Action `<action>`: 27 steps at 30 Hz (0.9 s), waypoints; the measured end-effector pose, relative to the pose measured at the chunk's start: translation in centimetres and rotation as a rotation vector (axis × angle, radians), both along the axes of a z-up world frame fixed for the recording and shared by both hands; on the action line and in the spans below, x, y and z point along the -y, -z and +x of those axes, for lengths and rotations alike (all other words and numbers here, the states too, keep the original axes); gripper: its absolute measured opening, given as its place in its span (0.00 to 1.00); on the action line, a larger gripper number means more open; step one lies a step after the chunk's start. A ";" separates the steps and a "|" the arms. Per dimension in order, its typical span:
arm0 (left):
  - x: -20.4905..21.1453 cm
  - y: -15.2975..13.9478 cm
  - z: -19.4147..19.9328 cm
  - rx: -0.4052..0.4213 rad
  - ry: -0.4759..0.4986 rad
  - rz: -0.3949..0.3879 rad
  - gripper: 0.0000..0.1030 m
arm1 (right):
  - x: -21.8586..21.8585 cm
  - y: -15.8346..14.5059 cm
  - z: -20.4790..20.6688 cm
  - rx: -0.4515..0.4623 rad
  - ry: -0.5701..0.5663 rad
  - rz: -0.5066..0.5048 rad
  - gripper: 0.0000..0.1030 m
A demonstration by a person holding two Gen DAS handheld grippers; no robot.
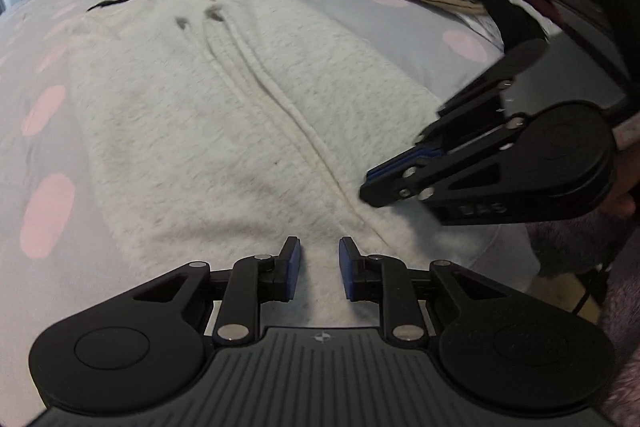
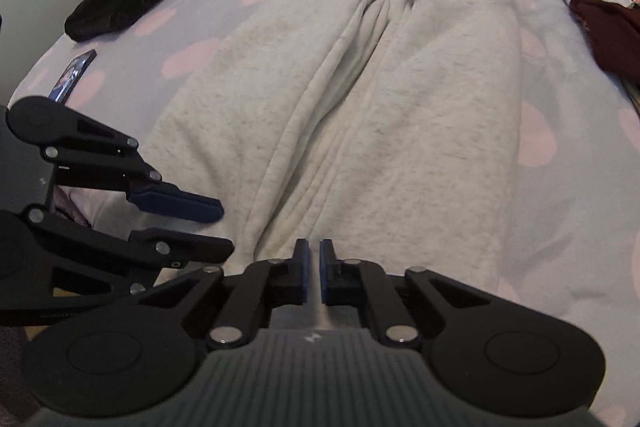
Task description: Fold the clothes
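Both grippers are sitting at the near end of the pale grey clothing (image 2: 360, 115). The right gripper (image 2: 314, 273) is nearly closed, holding nothing I can see. The left gripper (image 1: 319, 267) is a little open and empty. The clothing is stretching away lengthwise across the bed (image 2: 560, 187).

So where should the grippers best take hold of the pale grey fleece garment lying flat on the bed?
Probably the pale grey fleece garment at its near hem, one corner each, from the near edge: it lies flat lengthwise and that hem sits right under both grippers.
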State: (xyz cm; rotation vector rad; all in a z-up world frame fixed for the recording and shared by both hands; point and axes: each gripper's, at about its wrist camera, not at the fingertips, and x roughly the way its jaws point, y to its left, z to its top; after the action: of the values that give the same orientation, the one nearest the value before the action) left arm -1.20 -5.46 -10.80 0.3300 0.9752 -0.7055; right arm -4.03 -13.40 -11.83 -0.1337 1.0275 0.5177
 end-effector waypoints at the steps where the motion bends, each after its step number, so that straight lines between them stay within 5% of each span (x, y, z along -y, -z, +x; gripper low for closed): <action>1: -0.1 0.0 -0.1 0.003 0.001 -0.003 0.18 | -0.1 -0.1 0.1 0.002 -0.012 -0.001 0.07; 9: -2.2 -2.6 -2.2 0.063 -0.051 -0.066 0.20 | 1.4 -2.2 -1.0 0.019 -0.001 0.046 0.12; 11: -3.6 -3.5 -2.6 0.064 -0.091 -0.084 0.28 | 2.8 -3.1 -1.3 0.028 0.033 0.063 0.30; 14: -6.3 -4.6 -2.8 0.042 -0.174 -0.126 0.43 | 5.5 -4.3 -1.5 0.024 0.112 0.095 0.37; 17: -9.3 -5.0 -2.5 -0.040 -0.249 -0.172 0.49 | 8.4 -4.9 -1.8 -0.014 0.198 0.127 0.47; 22: -13.1 -2.7 -1.1 -0.338 -0.327 -0.261 0.51 | 11.3 -3.5 -2.3 -0.149 0.288 0.157 0.51; 27: -13.0 -0.5 -1.5 -0.410 -0.315 -0.237 0.51 | 12.1 -0.8 -2.7 -0.307 0.284 0.218 0.57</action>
State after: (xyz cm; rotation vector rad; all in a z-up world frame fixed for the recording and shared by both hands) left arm -2.73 7.55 -10.29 -0.1842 1.2815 -0.6013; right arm -6.76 -25.52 -10.99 0.2905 1.2571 0.3931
